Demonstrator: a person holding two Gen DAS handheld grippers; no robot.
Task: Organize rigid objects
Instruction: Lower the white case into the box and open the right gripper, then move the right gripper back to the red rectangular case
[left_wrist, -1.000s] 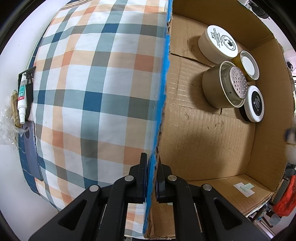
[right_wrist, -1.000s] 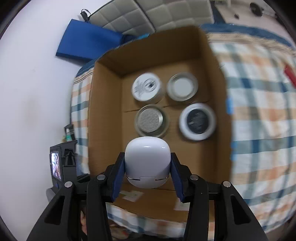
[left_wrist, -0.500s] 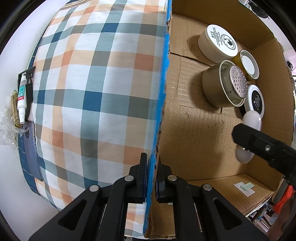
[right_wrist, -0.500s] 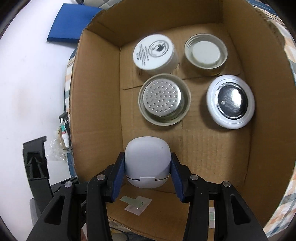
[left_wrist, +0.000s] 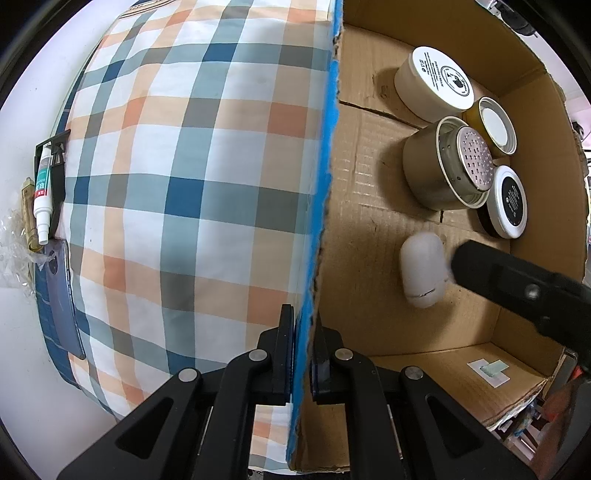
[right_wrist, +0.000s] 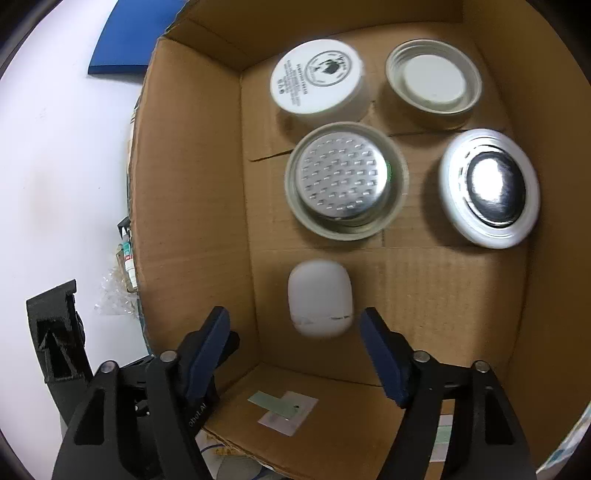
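Two grippers: right gripper (right_wrist: 295, 328) spread wide above white case (right_wrist: 319, 297); left gripper (left_wrist: 301, 354) clamped on box wall (left_wrist: 317, 236).

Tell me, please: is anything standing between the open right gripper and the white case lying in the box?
Nothing visible does. The white case lies alone on the floor of the cardboard box, just ahead of the right gripper, whose jaws stand wide apart. The four round containers sit farther back.

A home bedroom, judging by the plaid bedsheet (left_wrist: 192, 177) under the cardboard box (right_wrist: 192, 184)
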